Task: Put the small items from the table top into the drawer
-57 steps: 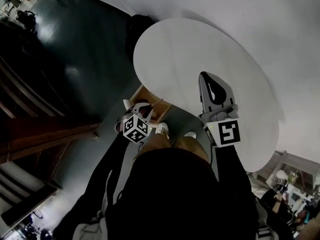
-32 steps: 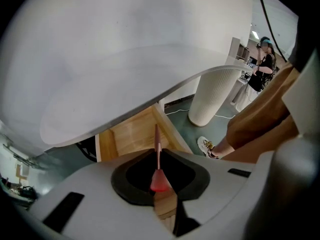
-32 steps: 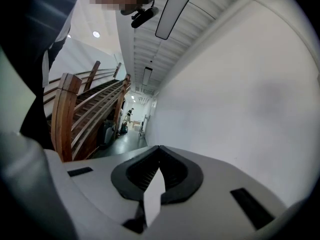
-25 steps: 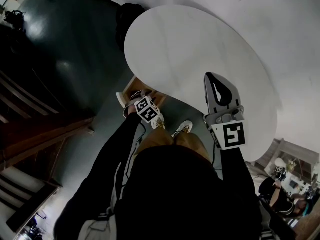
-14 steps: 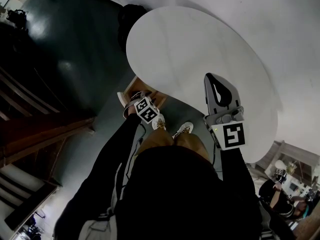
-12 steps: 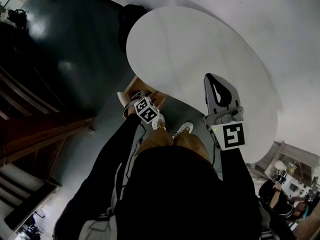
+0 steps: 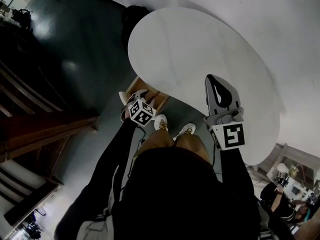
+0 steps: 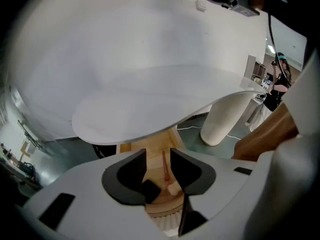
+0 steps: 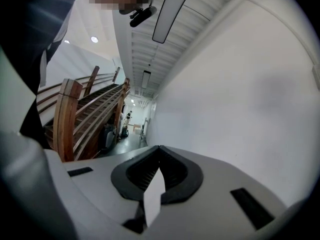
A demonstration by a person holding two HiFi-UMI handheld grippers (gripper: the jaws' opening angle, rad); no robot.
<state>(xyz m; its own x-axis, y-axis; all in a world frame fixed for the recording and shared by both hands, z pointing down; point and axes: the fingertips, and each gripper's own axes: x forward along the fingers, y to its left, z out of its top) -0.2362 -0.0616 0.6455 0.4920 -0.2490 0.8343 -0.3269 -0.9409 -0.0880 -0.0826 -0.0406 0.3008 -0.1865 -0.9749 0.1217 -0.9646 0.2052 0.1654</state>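
Observation:
The wooden drawer [image 7: 150, 95] stands pulled out under the near-left edge of the white rounded table top [image 7: 200, 59]. My left gripper [image 7: 131, 99] hovers just above the drawer, pointing steeply down. In the left gripper view its jaws [image 8: 158, 155] are open with nothing between them. Through the gap I see the drawer floor [image 8: 150, 156] with a thin red stick [image 8: 164, 166], a black item [image 8: 150, 189] and a small pale item [image 8: 174, 188]. My right gripper [image 7: 213, 79] hangs level over the table's near-right part, its jaws [image 9: 159, 149] shut tip to tip.
The table's white ribbed pedestal [image 8: 225, 116] stands right of the drawer. The person's shoes [image 7: 161, 123] are on the dark floor below the drawer. A wooden staircase [image 7: 45, 134] runs along the left. A dark object [image 7: 135, 21] sits beyond the table's far-left edge.
My left gripper has risen a little from the drawer and rolled, so its marker cube shows a different face. The right gripper has stayed in place.

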